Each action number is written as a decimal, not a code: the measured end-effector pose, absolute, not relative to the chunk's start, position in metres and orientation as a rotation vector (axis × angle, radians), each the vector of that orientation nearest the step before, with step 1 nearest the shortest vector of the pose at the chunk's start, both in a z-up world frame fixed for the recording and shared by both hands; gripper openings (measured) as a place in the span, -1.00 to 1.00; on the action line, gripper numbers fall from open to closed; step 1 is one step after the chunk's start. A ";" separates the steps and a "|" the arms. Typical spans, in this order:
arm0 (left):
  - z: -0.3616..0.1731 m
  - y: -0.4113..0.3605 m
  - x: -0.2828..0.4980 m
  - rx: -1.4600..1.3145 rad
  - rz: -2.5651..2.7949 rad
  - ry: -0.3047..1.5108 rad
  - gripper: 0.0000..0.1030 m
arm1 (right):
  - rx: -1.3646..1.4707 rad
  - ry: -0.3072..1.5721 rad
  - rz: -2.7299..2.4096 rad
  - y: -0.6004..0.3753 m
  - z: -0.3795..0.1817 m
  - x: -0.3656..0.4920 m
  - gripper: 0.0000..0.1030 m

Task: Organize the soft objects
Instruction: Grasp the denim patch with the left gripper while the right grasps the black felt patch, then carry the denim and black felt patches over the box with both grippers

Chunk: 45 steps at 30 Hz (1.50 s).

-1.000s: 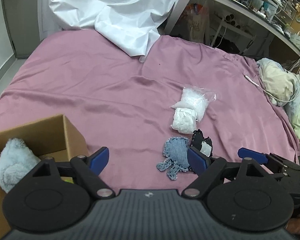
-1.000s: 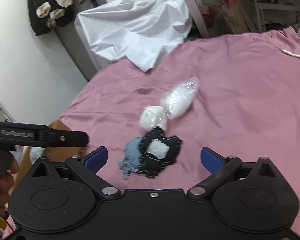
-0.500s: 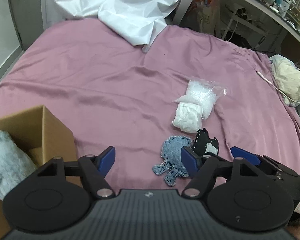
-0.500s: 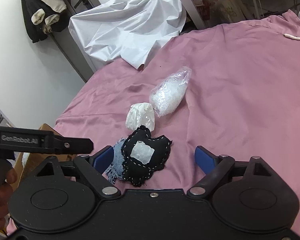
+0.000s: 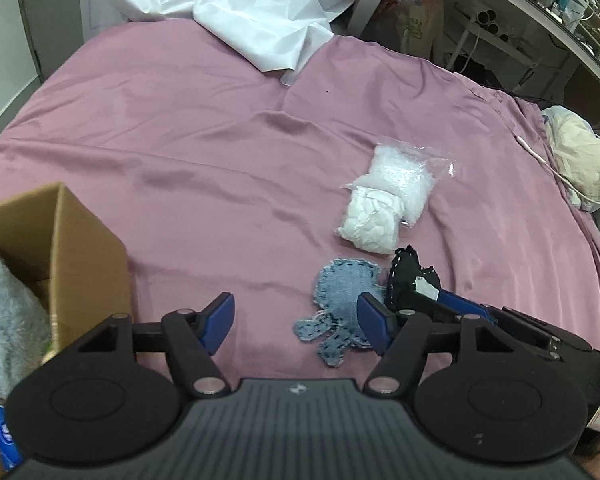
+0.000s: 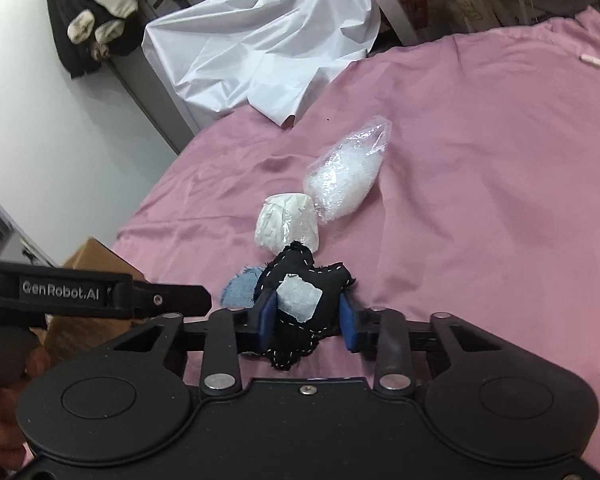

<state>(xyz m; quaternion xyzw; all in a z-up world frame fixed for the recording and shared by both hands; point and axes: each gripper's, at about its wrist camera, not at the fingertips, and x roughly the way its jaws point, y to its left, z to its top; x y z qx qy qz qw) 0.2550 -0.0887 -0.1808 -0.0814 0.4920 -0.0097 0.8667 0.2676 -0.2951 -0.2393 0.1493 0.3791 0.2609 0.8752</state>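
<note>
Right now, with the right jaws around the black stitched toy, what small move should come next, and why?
Probably finish the squeeze, then lift. The right gripper is closing, its jaws on either side of the black stitched toy, which still lies on the pink sheet overlapping the denim toy.

Both wrist views close, angled down over pink bedspread (image 5: 220, 140); share black patch (image 6: 300, 280).

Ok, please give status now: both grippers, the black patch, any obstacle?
Right gripper closing on black patch. Left gripper closing, nothing between. Denim patch partly under black patch.
</note>
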 end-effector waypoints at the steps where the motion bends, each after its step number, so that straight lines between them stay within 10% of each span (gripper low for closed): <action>1: -0.182 -0.090 0.256 -0.171 -0.027 1.033 0.29 | 0.314 0.793 0.529 -0.297 -0.238 0.266 -0.41; 13: -0.206 -0.119 0.273 -0.155 -0.118 1.072 0.29 | 0.280 0.807 0.457 -0.314 -0.236 0.249 -0.42; 23: -0.197 -0.116 0.264 -0.146 -0.145 1.070 -0.49 | 0.280 0.804 0.425 -0.315 -0.215 0.242 -0.42; 45: -0.103 -0.067 0.233 -0.122 -0.051 0.956 -0.52 | 0.303 0.745 0.421 -0.344 -0.133 0.221 -0.42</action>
